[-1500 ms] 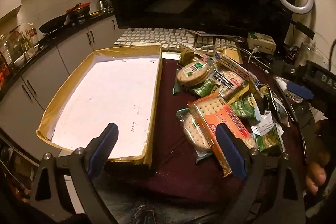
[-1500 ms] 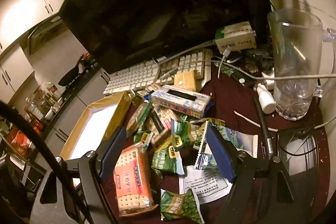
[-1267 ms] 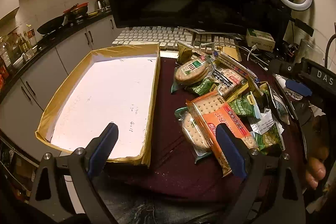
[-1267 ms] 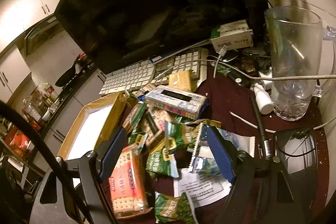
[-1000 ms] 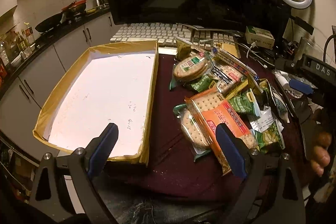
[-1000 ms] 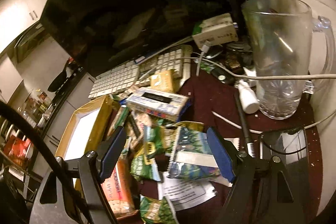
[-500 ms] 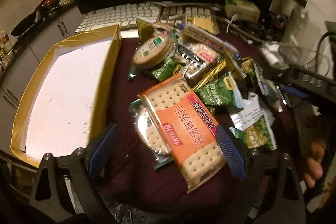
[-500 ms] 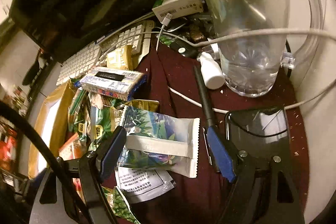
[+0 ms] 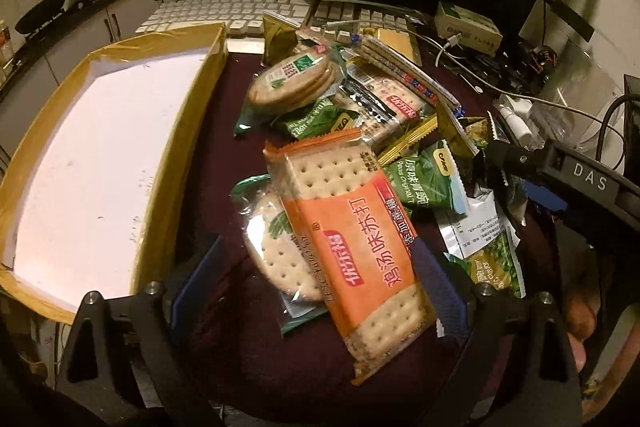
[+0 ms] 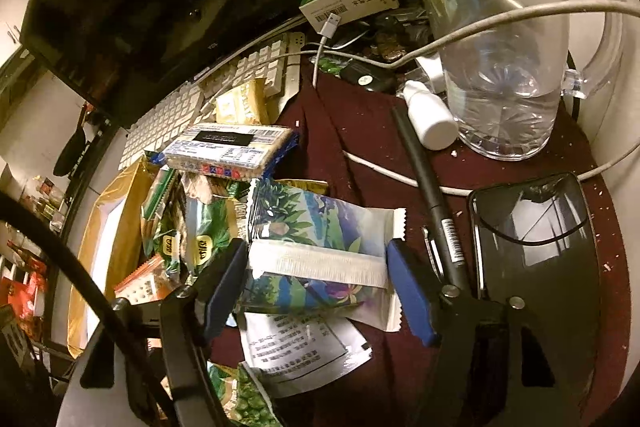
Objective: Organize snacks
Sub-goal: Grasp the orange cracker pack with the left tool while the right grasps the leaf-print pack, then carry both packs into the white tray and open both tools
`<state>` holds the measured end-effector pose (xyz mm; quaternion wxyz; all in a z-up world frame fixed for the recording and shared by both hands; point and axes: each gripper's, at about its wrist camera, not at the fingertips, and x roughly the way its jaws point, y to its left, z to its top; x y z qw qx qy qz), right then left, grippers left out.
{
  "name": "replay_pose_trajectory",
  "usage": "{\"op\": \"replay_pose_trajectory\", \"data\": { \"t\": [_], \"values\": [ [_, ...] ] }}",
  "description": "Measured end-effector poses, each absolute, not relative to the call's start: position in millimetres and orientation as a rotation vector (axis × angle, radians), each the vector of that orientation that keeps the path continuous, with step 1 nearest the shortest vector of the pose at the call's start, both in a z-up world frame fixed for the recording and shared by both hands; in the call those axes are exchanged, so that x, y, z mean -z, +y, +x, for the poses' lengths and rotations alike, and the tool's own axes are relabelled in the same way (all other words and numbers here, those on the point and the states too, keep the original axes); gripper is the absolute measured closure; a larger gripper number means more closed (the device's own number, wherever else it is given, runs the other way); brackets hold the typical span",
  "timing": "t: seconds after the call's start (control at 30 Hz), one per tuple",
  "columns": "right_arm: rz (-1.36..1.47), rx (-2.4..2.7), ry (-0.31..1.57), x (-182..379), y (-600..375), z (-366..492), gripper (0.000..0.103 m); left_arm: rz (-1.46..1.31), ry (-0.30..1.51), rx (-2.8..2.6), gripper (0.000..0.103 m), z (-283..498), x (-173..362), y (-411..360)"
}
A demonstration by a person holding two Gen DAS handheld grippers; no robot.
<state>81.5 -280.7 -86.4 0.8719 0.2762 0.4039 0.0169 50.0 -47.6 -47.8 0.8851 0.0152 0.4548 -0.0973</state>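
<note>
A shallow cardboard tray with a white floor lay to the left of the left gripper, reaching away from it lengthwise, and nothing was in it. A heap of snack packets covered the dark red cloth ahead of both grippers.

The left gripper pointed steeply down with its jaws wide, straddling the near end of an orange cracker packet. That packet's long axis ran away from the gripper and leaned a little left, so the jaws sat across its narrow width. The pads did not appear to press on it. It rested partly on a round biscuit packet, just left of it.

The right gripper hung over a white packet printed with leaves, whose long axis ran crosswise, from one pad to the other. Its jaws had just been closing, with the packet between them, one pad near each crimped end; firm contact was not evident.

Each hand was nearest its own packet, and the tray lay on the left hand's side.

A clear glass mug stood well ahead and right of the right gripper, holding nothing visible. A black pen lay just right of the leaf packet.
</note>
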Motion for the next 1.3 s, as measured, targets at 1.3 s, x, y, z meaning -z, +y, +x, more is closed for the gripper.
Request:
{"op": "replay_pose_trajectory", "data": {
  "t": [1.3],
  "values": [
    [0.454,-0.141,0.588,49.7,-239.4,57.9,0.036,-0.111,0.876,0.294,0.05,36.7,16.7,-23.7]
  ]
}}
